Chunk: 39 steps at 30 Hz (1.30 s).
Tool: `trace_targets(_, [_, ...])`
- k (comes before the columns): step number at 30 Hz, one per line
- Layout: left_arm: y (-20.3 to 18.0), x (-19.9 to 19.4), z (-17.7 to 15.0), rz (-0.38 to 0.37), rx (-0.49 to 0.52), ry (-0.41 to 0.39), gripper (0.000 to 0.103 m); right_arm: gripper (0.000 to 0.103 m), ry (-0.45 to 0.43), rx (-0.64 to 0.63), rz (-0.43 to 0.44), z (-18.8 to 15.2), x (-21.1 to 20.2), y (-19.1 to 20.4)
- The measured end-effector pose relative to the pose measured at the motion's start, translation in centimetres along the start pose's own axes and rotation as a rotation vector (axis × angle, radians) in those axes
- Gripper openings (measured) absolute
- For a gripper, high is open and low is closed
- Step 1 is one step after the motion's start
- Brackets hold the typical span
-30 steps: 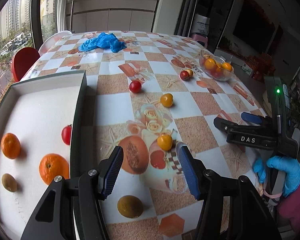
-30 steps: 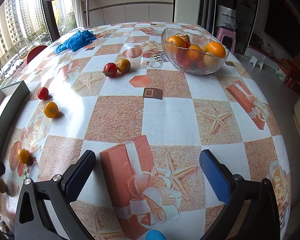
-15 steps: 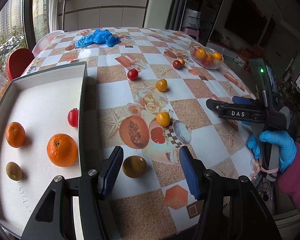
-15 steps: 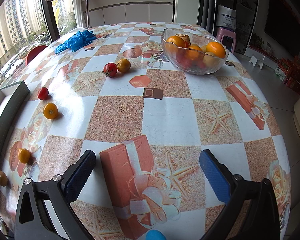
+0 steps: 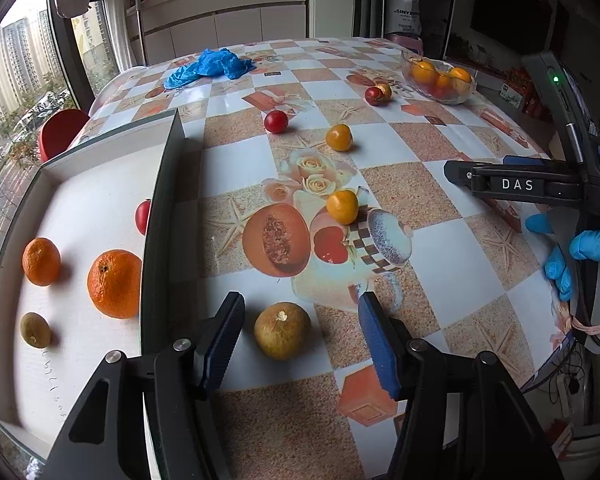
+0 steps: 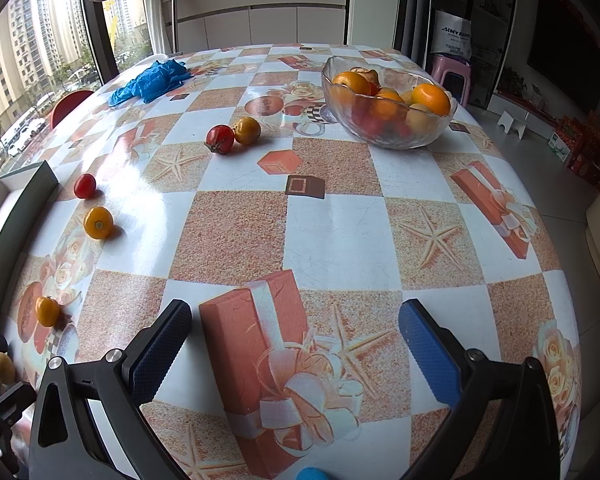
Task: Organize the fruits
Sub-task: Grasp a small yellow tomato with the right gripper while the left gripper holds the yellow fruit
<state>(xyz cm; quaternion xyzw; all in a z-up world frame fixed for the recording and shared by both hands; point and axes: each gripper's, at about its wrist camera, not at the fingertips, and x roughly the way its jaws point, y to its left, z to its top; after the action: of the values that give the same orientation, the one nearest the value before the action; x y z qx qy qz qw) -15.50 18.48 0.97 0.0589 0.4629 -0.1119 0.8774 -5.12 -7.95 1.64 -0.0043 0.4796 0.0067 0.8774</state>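
A glossy checkered tabletop is shown carrying a shallow white tray and a clear glass bowl of oranges. A dull, round, brownish-green fruit is framed untouched by the wide-open left gripper; the right gripper is spread, empty.
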Motion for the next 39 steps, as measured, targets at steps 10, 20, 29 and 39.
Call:
trace_targets(10, [0.6, -0.6, -0.4, 0.007, -0.018, 0.007, 0.028, 0.103, 0.014, 0.021, -0.002, -0.5, -0.5, 0.7])
trace_targets(20, [1.0, -0.8, -0.6, 0.0, 0.015, -0.006, 0.028, 0.083, 0.009, -0.158, 0.27, -0.7, -2.4, 10.4])
trace_targets(29, [1.2, -1.1, -0.6, -0.054, 0.007, -0.003, 0.028, 0.019, 0.029, -0.295, 0.254, -1.6, -2.3, 14.1])
trace_targets(39, [1.1, -2.7, -0.3, -0.147, -0.022, -0.037, 0.028, 0.02, 0.048, -0.127, 0.317, -2.4, -3.7, 8.5])
